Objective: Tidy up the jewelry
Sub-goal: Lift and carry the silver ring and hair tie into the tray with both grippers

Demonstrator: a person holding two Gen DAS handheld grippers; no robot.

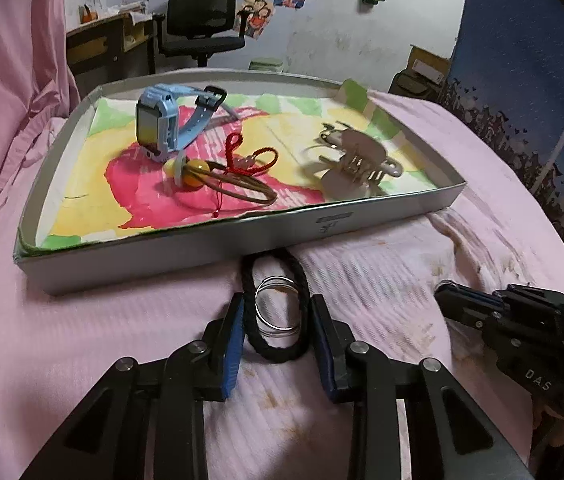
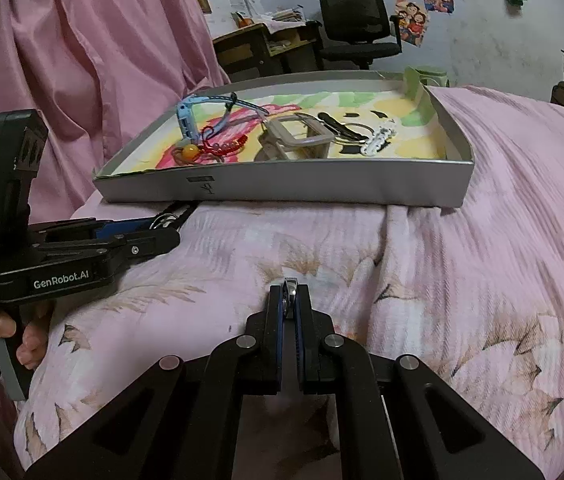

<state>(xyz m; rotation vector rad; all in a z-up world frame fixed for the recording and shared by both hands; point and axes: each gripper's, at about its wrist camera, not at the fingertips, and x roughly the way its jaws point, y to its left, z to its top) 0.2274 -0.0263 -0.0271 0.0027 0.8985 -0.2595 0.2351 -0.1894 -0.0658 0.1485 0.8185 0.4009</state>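
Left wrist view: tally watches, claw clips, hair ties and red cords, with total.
Watches: 1 (blue watch)
Claw clips: 1 (beige claw clip)
Hair ties: 2 (brown tie with yellow beads, black braided tie)
Red cords: 1 (red cord)
Total: 5
Uncounted: small metal piece in the right gripper.

Matt braided hair tie (image 1: 274, 304), shiny metal rings (image 1: 277, 306)
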